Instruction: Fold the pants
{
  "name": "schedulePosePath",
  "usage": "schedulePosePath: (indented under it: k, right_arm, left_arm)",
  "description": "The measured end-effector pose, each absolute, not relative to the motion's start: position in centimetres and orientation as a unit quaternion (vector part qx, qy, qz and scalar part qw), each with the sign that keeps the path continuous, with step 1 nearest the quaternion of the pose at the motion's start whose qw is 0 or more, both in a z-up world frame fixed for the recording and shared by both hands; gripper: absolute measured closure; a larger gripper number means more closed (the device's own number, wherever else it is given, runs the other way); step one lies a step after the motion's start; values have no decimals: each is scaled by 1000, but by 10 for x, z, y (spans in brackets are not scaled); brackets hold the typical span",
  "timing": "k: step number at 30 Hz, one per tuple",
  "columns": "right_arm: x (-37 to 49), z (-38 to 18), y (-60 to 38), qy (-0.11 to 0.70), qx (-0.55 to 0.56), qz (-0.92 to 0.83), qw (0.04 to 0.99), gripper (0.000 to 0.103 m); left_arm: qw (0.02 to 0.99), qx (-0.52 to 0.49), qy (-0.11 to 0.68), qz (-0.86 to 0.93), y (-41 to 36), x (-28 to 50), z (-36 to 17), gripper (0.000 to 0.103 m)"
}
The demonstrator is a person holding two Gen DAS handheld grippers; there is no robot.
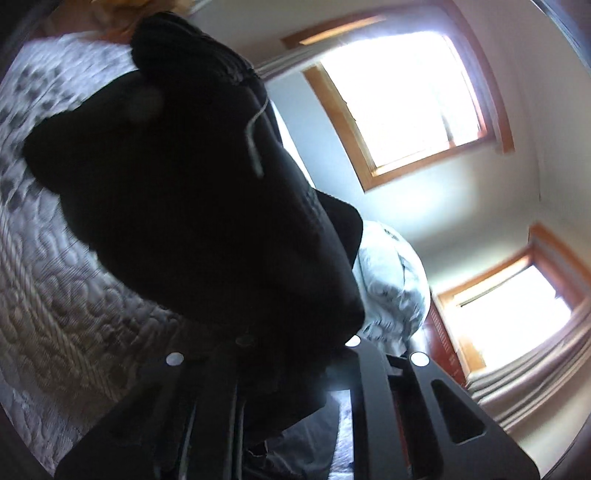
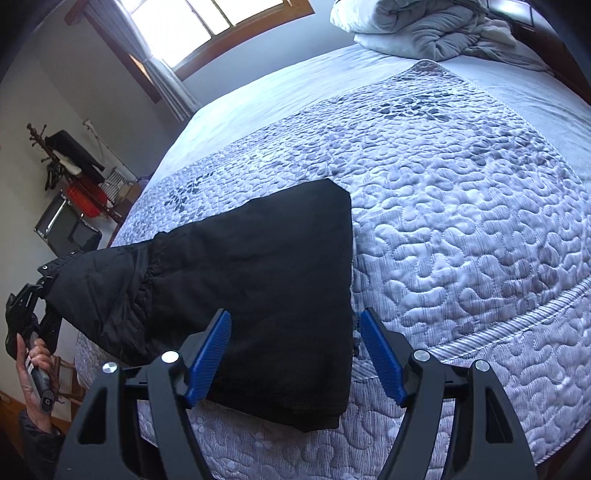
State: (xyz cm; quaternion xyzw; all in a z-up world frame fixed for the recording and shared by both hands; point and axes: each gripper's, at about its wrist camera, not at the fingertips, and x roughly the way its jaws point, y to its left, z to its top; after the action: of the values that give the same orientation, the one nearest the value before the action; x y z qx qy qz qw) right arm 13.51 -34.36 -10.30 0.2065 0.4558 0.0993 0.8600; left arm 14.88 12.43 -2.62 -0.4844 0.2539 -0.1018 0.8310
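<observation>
Black pants (image 2: 266, 280) lie partly folded on the quilted bedspread (image 2: 461, 229). One end is lifted off the bed's left edge. My left gripper (image 2: 40, 291) is shut on that lifted end, at the far left of the right wrist view. In the left wrist view the black fabric (image 1: 192, 206) fills the middle and hides the fingertips of the left gripper (image 1: 295, 350). My right gripper (image 2: 295, 354) is open, its blue pads (image 2: 210, 354) spread above the folded part of the pants near the bed's front edge, holding nothing.
A heap of pale bedding and pillows (image 2: 424, 26) lies at the head of the bed. A coat rack, a red case and a chair (image 2: 74, 206) stand beside the bed's left side. Bright windows (image 1: 402, 99) are in the wall.
</observation>
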Motion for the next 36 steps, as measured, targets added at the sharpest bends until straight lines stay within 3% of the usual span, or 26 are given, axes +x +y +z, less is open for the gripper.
schedulePosePath:
  k: [11, 24, 32, 36]
  right_arm:
    - [140, -104, -342, 448, 223, 108, 859, 30]
    - [137, -108, -356, 445, 246, 92, 856, 30]
    - [136, -108, -361, 440, 255, 87, 857, 30]
    - [135, -105, -363, 435, 268, 88, 855, 30]
  left_arm:
    - [902, -219, 328, -174, -13, 186, 26, 84]
    - [895, 6, 409, -180, -141, 210, 4, 76]
    - [870, 31, 442, -216, -192, 245, -2, 59]
    - [860, -1, 449, -241, -200, 227, 2, 56]
